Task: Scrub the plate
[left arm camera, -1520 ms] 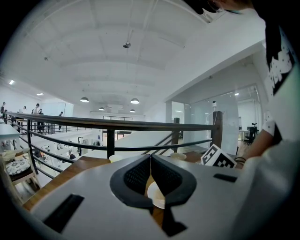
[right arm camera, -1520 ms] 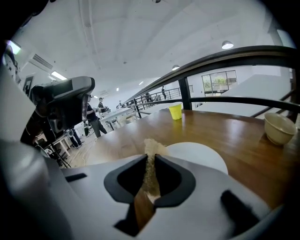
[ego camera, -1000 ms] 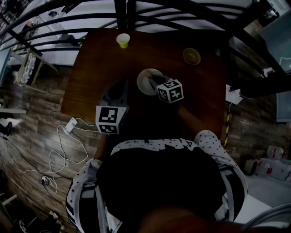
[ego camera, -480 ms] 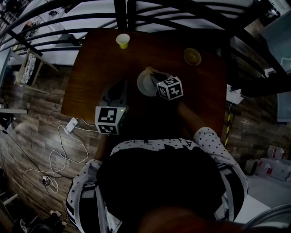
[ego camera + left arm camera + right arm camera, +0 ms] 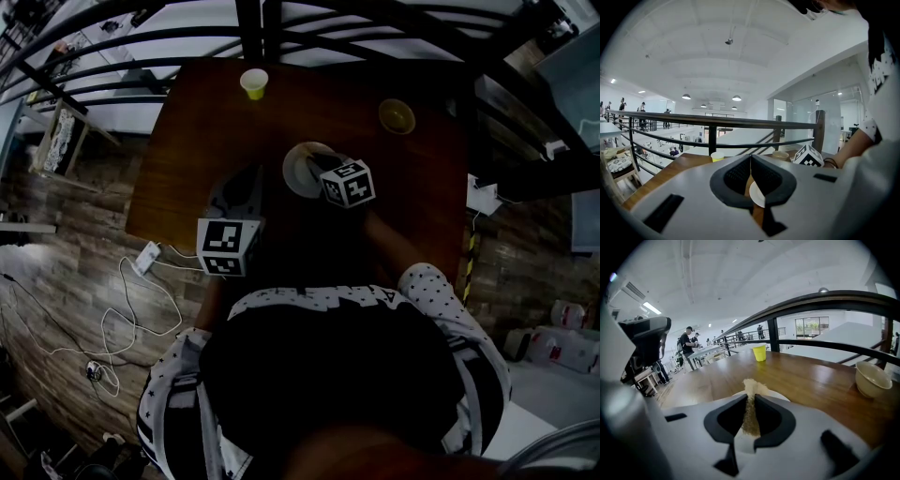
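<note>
**A:** Dark wooden table (image 5: 187, 141) by a mezzanine railing. The white plate (image 5: 302, 169) sits mid-frame in the head view, below a yellow cup (image 5: 253, 83) and left of a bowl (image 5: 396, 115). Which step is this?

**B:** Mid-scrub, I'd say. The right gripper (image 5: 750, 399) is clamped on a tan scrubber (image 5: 750, 411) right over the plate, but I can't tell if it's touching. The left gripper (image 5: 750, 161) has its 2 jaws closed on nothing, lower left of the plate.

**A:** Which way's the scrubber pointing?

**B:** Its long axis runs along the jaw slot, frayed tip out ahead toward the railing. Next move, I'd guess, is to press the tip down and rub across the plate. The left could pin the rim so it doesn't slide.
</note>
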The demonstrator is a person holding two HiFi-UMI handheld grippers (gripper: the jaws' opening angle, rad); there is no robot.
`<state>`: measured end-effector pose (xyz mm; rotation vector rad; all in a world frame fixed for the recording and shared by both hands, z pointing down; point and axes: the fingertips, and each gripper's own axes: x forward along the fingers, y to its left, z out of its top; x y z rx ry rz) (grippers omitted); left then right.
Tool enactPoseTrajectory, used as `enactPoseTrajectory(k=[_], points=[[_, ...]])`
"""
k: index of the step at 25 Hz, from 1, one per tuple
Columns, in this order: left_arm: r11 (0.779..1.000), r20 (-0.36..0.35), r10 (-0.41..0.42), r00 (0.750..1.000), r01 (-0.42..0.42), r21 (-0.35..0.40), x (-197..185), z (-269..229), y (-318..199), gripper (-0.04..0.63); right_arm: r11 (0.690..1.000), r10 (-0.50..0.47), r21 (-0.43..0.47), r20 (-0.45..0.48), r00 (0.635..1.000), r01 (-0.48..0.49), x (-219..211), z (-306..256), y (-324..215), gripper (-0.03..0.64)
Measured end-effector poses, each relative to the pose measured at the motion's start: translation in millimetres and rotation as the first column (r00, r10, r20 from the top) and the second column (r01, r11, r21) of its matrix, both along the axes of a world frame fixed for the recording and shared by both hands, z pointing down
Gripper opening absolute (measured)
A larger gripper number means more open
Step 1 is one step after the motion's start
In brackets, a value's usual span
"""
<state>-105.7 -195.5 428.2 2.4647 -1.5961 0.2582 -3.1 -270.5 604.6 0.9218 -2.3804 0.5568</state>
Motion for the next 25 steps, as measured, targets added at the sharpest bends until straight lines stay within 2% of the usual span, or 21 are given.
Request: enactPoseTrajectory(k=[25], points=[[1.0,-0.01,0.0,1.0,0.0,0.016,2.4,-3.0,5.8,0.014,0.996,-0.077,-0.04,-0.008,0.997,0.077,-7.3,7.2,39.0,0.05]])
